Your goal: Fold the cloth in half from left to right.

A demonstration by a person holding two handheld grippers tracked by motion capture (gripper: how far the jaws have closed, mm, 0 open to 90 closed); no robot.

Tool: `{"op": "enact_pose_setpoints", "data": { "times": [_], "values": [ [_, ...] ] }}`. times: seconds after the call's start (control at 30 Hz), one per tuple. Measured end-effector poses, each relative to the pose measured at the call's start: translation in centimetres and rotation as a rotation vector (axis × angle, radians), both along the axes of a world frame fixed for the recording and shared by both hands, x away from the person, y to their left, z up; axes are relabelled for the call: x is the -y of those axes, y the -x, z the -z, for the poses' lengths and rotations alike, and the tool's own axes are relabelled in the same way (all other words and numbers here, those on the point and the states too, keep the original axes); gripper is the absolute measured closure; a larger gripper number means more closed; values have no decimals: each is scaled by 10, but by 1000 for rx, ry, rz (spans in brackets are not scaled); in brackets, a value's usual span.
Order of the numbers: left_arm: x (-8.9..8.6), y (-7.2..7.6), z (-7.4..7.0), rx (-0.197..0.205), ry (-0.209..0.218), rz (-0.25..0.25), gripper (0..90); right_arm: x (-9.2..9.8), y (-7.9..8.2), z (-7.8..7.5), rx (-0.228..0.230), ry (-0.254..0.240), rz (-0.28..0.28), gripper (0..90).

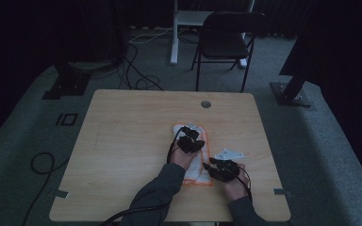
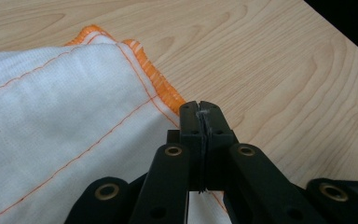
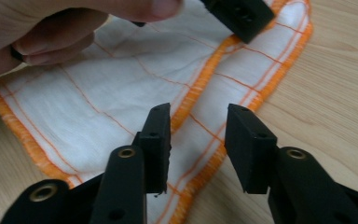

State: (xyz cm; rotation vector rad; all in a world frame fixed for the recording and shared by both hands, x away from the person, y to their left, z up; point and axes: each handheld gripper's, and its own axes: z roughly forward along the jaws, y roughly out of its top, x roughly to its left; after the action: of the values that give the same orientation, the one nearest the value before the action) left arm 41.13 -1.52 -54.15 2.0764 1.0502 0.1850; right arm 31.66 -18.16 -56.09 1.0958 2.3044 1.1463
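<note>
A white cloth with orange hems and thin orange lines lies on the wooden table, right of centre near the front. My left gripper rests over its far part. In the left gripper view the jaws are pressed together at the orange hem of the cloth, with a thin pale line of fabric in the seam. My right gripper sits at the cloth's near right corner. Its jaws stand apart above a folded hem of the cloth, touching nothing. The left hand shows beyond them.
A round cable hole sits near the table's far edge. A black folding chair and a white stand leg are on the carpet behind. Cables lie on the floor at the left. Bare wood stretches left of the cloth.
</note>
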Motion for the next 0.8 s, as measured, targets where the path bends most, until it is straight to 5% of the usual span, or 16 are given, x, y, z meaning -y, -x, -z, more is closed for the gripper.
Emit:
{"op": "enact_pose_setpoints", "data": {
  "times": [0.53, 0.8],
  "values": [
    [-4, 0, -9, 19, 36, -22, 900, -12, -10, 8, -75, -41, -85, 606],
    [-4, 0, -11, 22, 39, -25, 900, -11, -20, 8, -93, -80, -91, 535]
  ]
}}
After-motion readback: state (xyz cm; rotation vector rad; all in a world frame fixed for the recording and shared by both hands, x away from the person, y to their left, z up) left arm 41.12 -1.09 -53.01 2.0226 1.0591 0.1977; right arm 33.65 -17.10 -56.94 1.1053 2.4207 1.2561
